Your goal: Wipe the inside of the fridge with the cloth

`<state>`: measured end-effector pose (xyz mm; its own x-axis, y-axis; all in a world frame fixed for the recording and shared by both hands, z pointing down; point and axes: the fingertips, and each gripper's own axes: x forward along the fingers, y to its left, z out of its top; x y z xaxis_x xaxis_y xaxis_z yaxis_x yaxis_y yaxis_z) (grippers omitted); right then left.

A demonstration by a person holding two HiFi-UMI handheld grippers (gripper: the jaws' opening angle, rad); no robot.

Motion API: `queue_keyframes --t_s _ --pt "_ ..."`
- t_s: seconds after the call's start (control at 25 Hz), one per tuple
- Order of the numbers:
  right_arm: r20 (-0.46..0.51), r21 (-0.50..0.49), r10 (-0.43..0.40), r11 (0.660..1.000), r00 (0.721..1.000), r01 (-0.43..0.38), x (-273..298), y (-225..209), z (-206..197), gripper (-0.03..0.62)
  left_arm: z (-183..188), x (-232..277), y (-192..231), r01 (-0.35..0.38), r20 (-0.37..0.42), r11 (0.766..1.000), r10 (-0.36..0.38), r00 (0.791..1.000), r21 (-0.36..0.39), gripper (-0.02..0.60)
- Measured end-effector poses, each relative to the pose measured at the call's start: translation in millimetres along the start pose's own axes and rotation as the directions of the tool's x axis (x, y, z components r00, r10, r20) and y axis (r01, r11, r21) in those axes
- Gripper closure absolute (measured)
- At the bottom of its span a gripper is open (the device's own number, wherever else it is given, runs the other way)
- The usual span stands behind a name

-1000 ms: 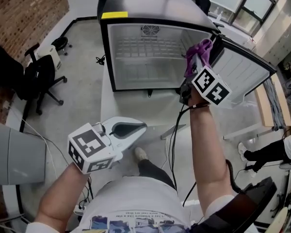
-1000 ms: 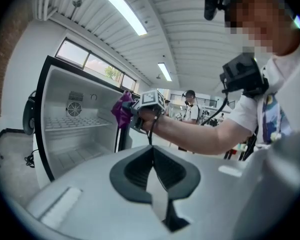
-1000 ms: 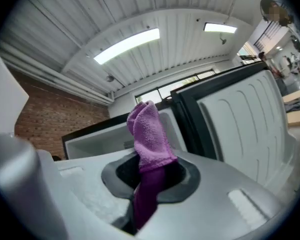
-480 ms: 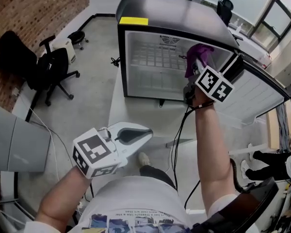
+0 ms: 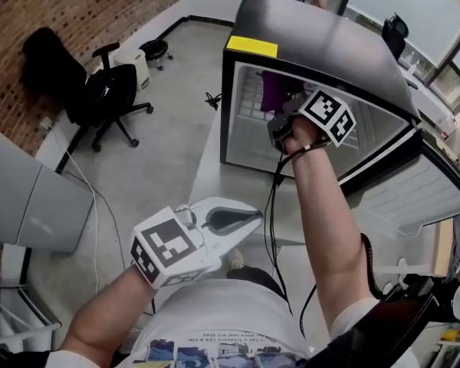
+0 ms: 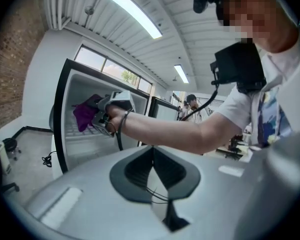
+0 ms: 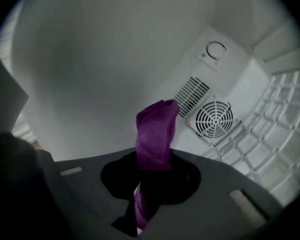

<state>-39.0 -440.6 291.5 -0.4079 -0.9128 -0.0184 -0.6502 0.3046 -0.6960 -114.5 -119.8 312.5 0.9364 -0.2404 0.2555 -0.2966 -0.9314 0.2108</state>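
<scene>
The small black fridge (image 5: 322,41) stands open, its white inside facing me. My right gripper (image 5: 278,112) reaches into the fridge's upper left part and is shut on the purple cloth (image 5: 272,90). In the right gripper view the cloth (image 7: 155,134) sticks up from the closed jaws, close to the white inner wall and left of the round fan grille (image 7: 214,118); whether it touches the wall I cannot tell. My left gripper (image 5: 245,218) hangs low in front of my body, shut and with nothing in it. The left gripper view shows the cloth (image 6: 84,115) inside the fridge (image 6: 62,124).
The fridge door (image 5: 422,194) hangs open to the right. The fridge stands on a white platform (image 5: 213,179). A wire shelf (image 7: 282,119) runs along the inside. A black cable (image 5: 272,221) trails from the right gripper. A black office chair (image 5: 100,90) and a grey cabinet (image 5: 31,205) stand at the left.
The right gripper has carried the cloth from the door opening at the right into the fridge's upper left interior. The left gripper has hardly moved.
</scene>
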Motion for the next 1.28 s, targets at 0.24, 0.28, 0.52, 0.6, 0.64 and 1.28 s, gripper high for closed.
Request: queue_keyframes --t_s 0.24,0.28,0.52,0.6,0.64,1.28 --pt "-0.066 0.228 0.018 0.974 0.998 -0.002 40.6 -17.5 -27.5 0.542 -8.6 -2.5 12.2 -0.032 -0.009 0.999 0.032 0.999 -0.013 0.575" --pt "-0.071 0.231 0.022 0.973 0.997 -0.005 46.2 -17.6 -29.1 0.542 -10.2 -2.9 14.2 -0.038 -0.013 0.999 0.037 0.999 -0.017 0.575" --pt "-0.088 0.175 -0.024 0.984 0.996 0.039 50.3 -26.0 -20.5 0.542 -10.0 -0.1 19.1 -0.046 -0.024 0.998 0.045 0.999 -0.041 0.575" --pt "-0.081 0.171 -0.053 0.983 0.995 0.067 42.8 -33.3 -14.4 0.542 -6.7 2.9 18.8 -0.04 -0.026 0.998 0.039 0.999 -0.041 0.575" --pt "-0.076 0.17 -0.069 0.982 0.995 0.081 38.8 -37.1 -11.2 0.542 -5.9 4.4 18.1 -0.034 -0.027 0.999 0.033 0.999 -0.037 0.575" --pt "0.047 0.165 -0.303 0.942 0.952 0.292 -33.8 -97.7 48.4 0.543 -2.3 25.0 3.2 0.063 -0.039 0.998 -0.064 0.997 -0.018 0.575"
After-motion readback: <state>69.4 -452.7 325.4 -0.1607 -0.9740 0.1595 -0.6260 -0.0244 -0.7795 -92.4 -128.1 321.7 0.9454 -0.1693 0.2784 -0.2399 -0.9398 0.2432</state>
